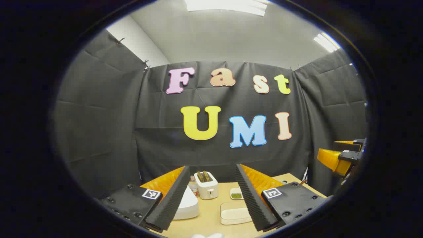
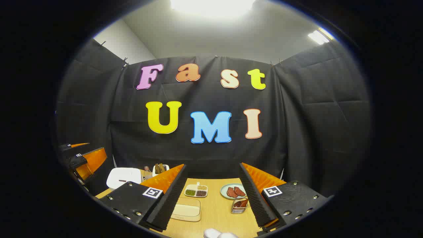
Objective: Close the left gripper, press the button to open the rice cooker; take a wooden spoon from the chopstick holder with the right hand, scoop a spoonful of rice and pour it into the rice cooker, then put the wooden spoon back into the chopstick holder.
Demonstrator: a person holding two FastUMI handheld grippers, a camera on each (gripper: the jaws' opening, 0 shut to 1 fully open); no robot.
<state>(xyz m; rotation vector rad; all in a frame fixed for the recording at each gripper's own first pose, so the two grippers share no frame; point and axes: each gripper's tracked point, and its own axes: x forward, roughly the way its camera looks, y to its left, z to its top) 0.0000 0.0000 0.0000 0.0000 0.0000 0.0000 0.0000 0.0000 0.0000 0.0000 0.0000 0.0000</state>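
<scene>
No readable text on anything; only unreadable square markers on tools

White rice cooker (image 2: 124,177) sits closed (lid down), wooden spoon (image 2: 242,203) in chopstick holder (image 2: 238,207).

Lighting: overhead ceiling panels (image 1: 228,6), blown out to white glare at top of both views, strongest in the right gripper view. Wooden table (image 2: 218,211) between the fingers evenly lit, shadows soft. Focus sharp centrally; fisheye bending and darkening toward the edges, beyond either finger.
</scene>
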